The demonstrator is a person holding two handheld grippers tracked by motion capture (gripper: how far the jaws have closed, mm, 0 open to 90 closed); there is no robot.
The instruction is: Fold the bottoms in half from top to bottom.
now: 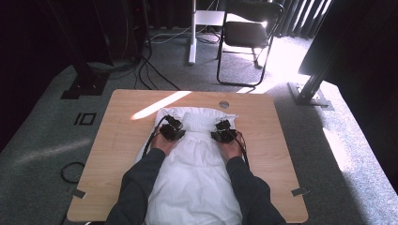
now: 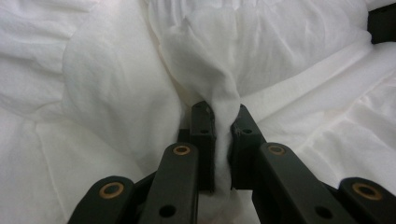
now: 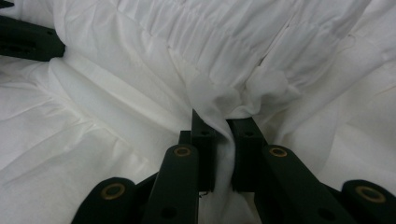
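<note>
A white pillow in a white pillowcase (image 1: 195, 173) lies lengthwise on the wooden table (image 1: 117, 131), its far end bunched up. My left gripper (image 1: 172, 129) rests on the cloth's left side, my right gripper (image 1: 224, 131) on its right side, both near the far end. In the left gripper view the black jaws pinch a raised fold of the white cloth (image 2: 223, 116). The right gripper view shows the same: its jaws are shut on a gathered fold of the cloth (image 3: 224, 126), with gathered pleats beyond it. The other gripper's black body (image 3: 28, 39) shows at that view's upper left.
A black folding chair (image 1: 248, 35) and a white desk leg (image 1: 192, 33) stand on the grey carpet beyond the table. Cables run over the floor at the left. A small round metal disc (image 1: 224, 104) sits in the table near its far edge. Sunlight falls across the table's far left.
</note>
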